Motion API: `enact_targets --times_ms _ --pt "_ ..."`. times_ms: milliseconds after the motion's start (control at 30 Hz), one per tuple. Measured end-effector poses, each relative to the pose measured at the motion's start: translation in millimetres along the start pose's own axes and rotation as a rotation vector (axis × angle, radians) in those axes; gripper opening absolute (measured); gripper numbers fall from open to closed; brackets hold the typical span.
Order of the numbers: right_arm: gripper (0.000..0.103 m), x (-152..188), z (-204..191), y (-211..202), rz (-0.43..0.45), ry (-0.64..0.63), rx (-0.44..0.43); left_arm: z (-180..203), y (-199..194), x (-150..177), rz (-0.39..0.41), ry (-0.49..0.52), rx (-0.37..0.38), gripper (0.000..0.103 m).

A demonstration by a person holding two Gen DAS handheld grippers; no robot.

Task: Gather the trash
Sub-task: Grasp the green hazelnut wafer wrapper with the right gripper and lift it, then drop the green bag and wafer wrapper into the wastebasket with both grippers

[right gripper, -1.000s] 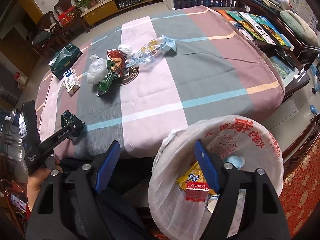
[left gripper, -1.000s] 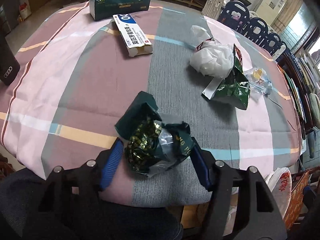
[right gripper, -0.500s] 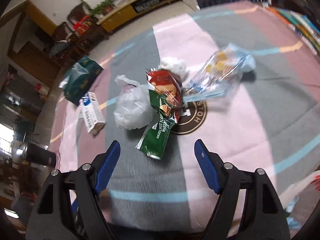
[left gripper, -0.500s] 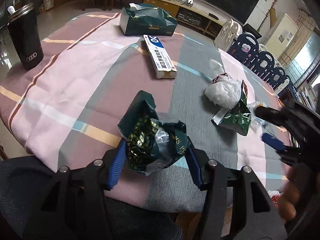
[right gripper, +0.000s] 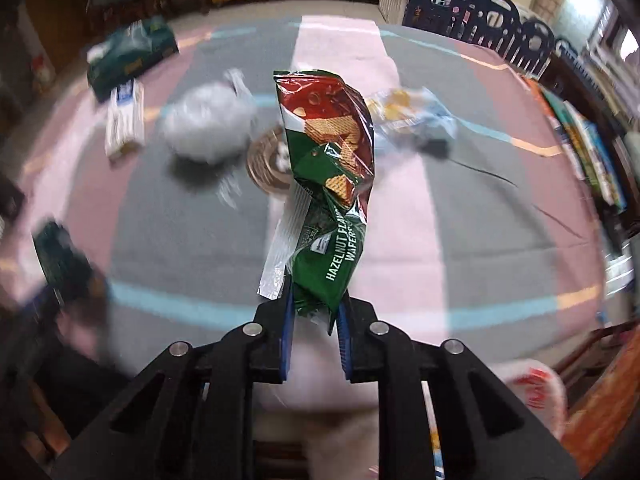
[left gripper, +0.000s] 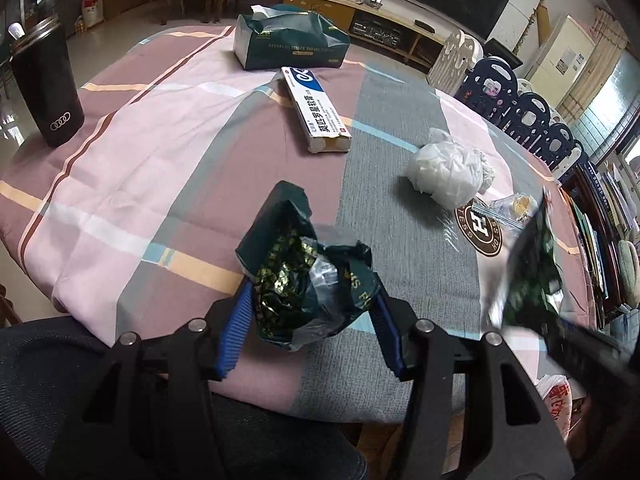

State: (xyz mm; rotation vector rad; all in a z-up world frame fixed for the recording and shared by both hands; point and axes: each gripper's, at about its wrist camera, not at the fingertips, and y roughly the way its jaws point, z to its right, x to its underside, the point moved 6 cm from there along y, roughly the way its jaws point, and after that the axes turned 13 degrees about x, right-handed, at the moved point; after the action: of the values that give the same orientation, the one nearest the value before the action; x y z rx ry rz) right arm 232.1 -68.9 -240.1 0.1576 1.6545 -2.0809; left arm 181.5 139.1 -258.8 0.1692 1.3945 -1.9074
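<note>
My left gripper [left gripper: 312,312] is shut on a crumpled dark green wrapper [left gripper: 300,276], held over the near edge of the table. My right gripper [right gripper: 316,316] is shut on a green and red hazelnut wafer wrapper [right gripper: 332,172], lifted above the table; the wrapper also shows blurred in the left wrist view [left gripper: 532,276]. A crumpled white plastic bag [left gripper: 444,172] and a clear snack bag [right gripper: 412,120] lie on the striped tablecloth [left gripper: 160,152]. A white trash bag [right gripper: 532,396] hangs by the table's near right edge.
A dark green tissue box [left gripper: 288,42] and a white medicine box [left gripper: 316,114] lie at the far side. A black tumbler [left gripper: 46,88] stands at the left edge. A round brown coaster [left gripper: 478,232] sits mid-table. Dark chairs [left gripper: 516,108] and books [right gripper: 580,140] flank the right.
My right gripper moved from the trash bag to the table, closed on the wafer wrapper and lifted it. My left gripper kept holding the dark green wrapper, shifting slightly.
</note>
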Motion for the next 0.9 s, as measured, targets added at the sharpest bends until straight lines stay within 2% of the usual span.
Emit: enact_targets --times_ms 100,133,167,233,267,500,667,700,767,833,900 --pt "0.026 21.5 10.7 -3.8 -0.017 -0.040 -0.015 1.6 1.1 0.6 -0.006 0.007 0.000 0.056" --pt "0.039 25.3 14.4 -6.2 -0.008 -0.028 -0.063 1.4 1.2 0.5 -0.007 0.007 -0.001 0.056" --pt "0.058 26.2 17.8 -7.9 0.005 -0.009 -0.101 1.1 1.1 0.3 -0.007 0.007 -0.002 0.056" --pt "0.072 25.8 30.8 -8.4 0.037 0.058 -0.129 0.4 0.8 0.5 -0.008 0.006 -0.004 0.056" --pt "0.072 24.1 33.6 -6.6 0.034 0.084 -0.128 0.4 0.8 0.8 -0.009 0.005 -0.005 0.056" --pt "0.072 23.5 61.9 24.4 -0.080 0.314 -0.174 1.1 3.9 1.1 -0.022 0.013 -0.012 0.056" --pt "0.071 25.4 64.2 39.1 -0.100 0.361 -0.150 1.4 5.4 0.9 -0.028 0.018 -0.011 0.056" --pt "0.065 24.8 63.0 40.4 -0.097 0.362 -0.156 1.2 5.6 0.9 -0.029 0.017 -0.012 0.056" --pt "0.033 23.0 57.3 39.5 -0.084 0.342 -0.162 1.3 5.5 0.9 -0.028 0.019 -0.011 0.056" --pt "0.022 21.4 47.6 33.1 -0.061 0.285 -0.155 1.7 5.7 0.9 -0.027 0.023 -0.009 0.056" --pt "0.020 20.9 41.4 20.2 -0.011 0.230 -0.119 3.0 4.6 1.0 -0.021 0.027 -0.007 0.055"
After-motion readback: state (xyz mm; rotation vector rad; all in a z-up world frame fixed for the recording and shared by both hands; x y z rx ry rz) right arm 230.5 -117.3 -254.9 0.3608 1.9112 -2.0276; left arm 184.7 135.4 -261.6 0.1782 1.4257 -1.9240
